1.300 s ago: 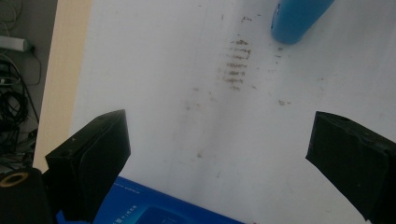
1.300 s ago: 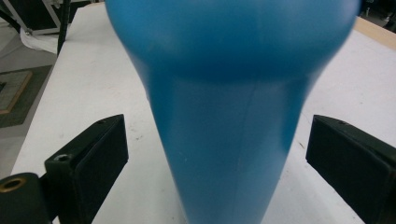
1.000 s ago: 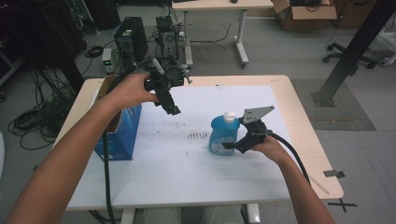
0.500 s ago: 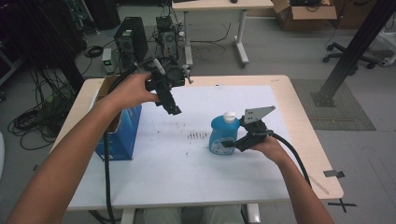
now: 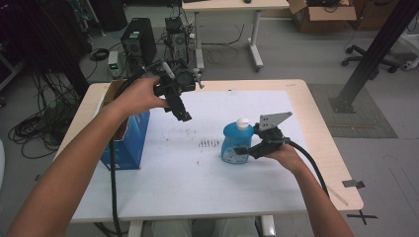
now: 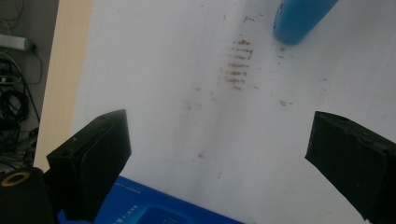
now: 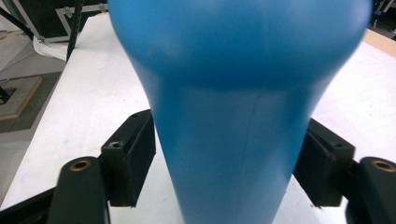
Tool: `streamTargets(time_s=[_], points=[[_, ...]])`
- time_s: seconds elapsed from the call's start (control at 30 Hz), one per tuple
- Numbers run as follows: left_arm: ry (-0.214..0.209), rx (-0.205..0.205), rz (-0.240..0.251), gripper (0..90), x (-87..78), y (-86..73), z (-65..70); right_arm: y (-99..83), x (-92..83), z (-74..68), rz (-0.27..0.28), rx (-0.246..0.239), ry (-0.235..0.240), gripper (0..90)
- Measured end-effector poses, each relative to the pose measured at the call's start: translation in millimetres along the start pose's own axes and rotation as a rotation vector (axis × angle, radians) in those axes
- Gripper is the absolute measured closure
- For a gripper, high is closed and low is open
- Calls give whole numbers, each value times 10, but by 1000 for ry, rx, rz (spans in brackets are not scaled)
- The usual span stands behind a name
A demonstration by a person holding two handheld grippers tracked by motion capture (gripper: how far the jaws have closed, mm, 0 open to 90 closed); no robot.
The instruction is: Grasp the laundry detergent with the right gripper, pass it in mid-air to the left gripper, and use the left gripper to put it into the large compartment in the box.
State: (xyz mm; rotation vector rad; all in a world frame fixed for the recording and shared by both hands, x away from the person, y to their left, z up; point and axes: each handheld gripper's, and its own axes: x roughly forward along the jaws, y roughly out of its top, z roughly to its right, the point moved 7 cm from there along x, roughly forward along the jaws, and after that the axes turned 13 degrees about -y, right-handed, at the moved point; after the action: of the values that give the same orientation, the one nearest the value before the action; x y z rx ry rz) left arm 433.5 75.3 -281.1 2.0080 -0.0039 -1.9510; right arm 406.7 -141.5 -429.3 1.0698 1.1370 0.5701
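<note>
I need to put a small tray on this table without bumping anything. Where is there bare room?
Most open: the near strip of white mat, between blue box at left and the right gripper clamping the blue bottle. The far right corner behind the bottle is also bare. Crowded: the left edge by the box, under the raised left gripper.
</note>
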Motion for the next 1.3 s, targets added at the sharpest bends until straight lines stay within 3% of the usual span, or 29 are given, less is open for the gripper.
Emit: streamTargets(time_s=[0.47,0.97,1.3], points=[[4,-4,3,68,1,-4,-2,-7,5,-4,-2,-23,-3,413],[9,-7,6,68,-24,-20,6,10,-7,7,13,-22,-12,448],[16,3,23,68,-71,12,71,188,-196,39,49,-28,-35,450]])
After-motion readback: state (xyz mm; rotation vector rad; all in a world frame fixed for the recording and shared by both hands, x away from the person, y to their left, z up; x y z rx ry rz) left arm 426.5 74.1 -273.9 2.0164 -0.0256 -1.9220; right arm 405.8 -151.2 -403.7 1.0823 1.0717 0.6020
